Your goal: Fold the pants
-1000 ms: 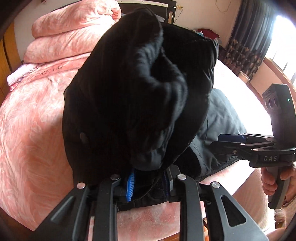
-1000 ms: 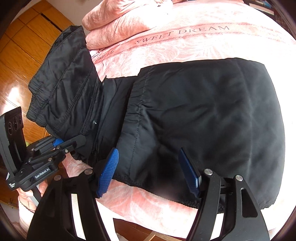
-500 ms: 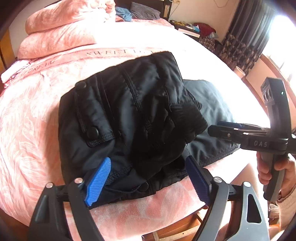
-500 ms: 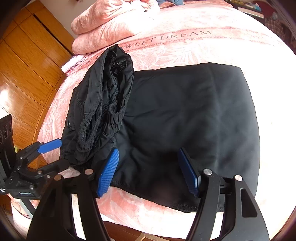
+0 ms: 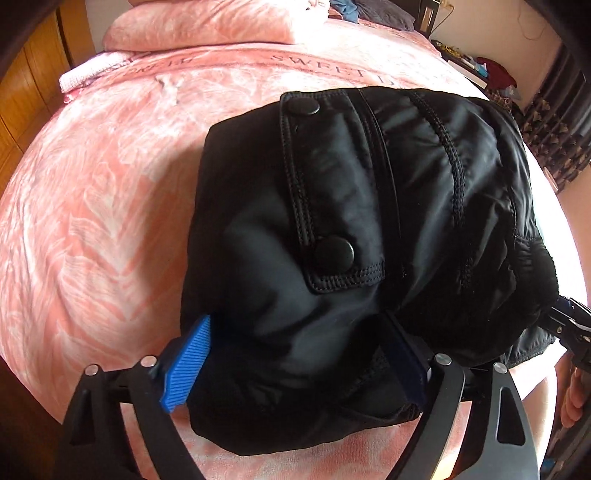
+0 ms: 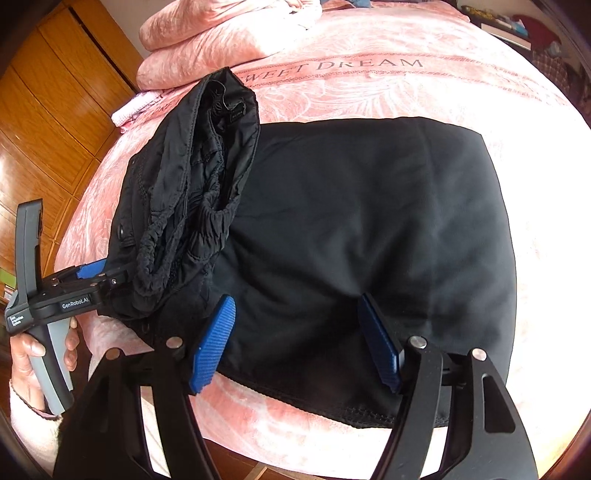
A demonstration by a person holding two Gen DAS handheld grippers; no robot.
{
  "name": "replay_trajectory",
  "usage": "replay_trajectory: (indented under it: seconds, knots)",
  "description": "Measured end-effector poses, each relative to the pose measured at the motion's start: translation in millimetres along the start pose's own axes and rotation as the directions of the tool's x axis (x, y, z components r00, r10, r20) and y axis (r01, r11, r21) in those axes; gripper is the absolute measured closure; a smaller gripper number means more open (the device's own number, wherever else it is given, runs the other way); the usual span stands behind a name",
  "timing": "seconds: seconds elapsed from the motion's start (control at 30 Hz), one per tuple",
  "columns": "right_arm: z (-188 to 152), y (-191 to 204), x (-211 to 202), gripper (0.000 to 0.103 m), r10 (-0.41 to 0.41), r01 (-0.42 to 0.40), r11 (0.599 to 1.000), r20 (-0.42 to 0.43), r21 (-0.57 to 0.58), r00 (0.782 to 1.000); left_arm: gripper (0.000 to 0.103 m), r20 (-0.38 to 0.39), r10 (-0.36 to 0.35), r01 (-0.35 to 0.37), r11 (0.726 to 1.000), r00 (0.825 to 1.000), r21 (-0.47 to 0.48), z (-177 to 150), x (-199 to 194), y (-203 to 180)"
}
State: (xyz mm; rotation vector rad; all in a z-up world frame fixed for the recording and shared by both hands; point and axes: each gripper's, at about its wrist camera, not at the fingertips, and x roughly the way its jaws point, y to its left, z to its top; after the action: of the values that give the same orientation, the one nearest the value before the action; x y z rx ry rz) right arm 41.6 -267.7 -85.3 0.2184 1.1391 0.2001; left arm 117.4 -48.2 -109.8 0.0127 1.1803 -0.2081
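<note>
The black pants [image 6: 369,221] lie on the pink bed [image 6: 369,85], legs spread flat to the right. The waist end [image 5: 369,221] with snap buttons and elastic band [image 6: 184,206] is bunched in a folded heap at the left. My left gripper [image 5: 295,362] is open with its blue pads astride the heap's near edge; it also shows in the right wrist view [image 6: 96,273]. My right gripper [image 6: 295,339] is open, its pads over the near hem of the flat part, holding nothing.
Pink pillows [image 6: 229,33] are stacked at the head of the bed. A wooden wardrobe [image 6: 44,122] stands at the left. Curtains and clutter [image 5: 546,122] lie beyond the bed's far right. The bed's near edge [image 6: 295,421] runs just under both grippers.
My left gripper was shut on the lifted waist end; it laid it down on the bed, opened, and has moved in close around the heap. The right gripper has stayed open in place.
</note>
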Motion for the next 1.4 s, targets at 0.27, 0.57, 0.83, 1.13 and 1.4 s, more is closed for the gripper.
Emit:
replay_trajectory:
  seconds: [0.27,0.57,0.83,1.13,1.4]
  knots:
    - [-3.1,9.5,2.4,0.029,-0.033,0.033,0.998,0.008,-0.057,0.999,0.010,0.008,0.006,-0.006,1.000,1.000,0.022,-0.1,-0.3,-4.7]
    - [25.7,19.3,-32.1,0.027,0.110,-0.107,0.994,0.086,-0.036,0.990,0.010,0.014,-0.001,0.001,1.000,1.000,0.024,-1.8,-2.9,1.1]
    - [47.5,37.8,-11.1,0.026,0.162,-0.162,0.987,0.040,-0.020,0.986,0.009,0.014,-0.002,0.002,1.000,1.000,0.010,-7.4,-6.3,11.6]
    - [48.8,31.6,24.2,0.055,0.247,-0.244,0.966,-0.025,0.083,0.969,0.007,0.008,-0.009,0.009,1.000,1.000,-0.012,-14.8,-10.3,36.3]
    - [45.0,37.3,9.0,0.079,0.240,-0.240,0.971,0.022,-0.003,0.970,0.006,0.002,-0.012,0.012,1.000,1.000,-0.027,-17.1,-15.5,52.8]
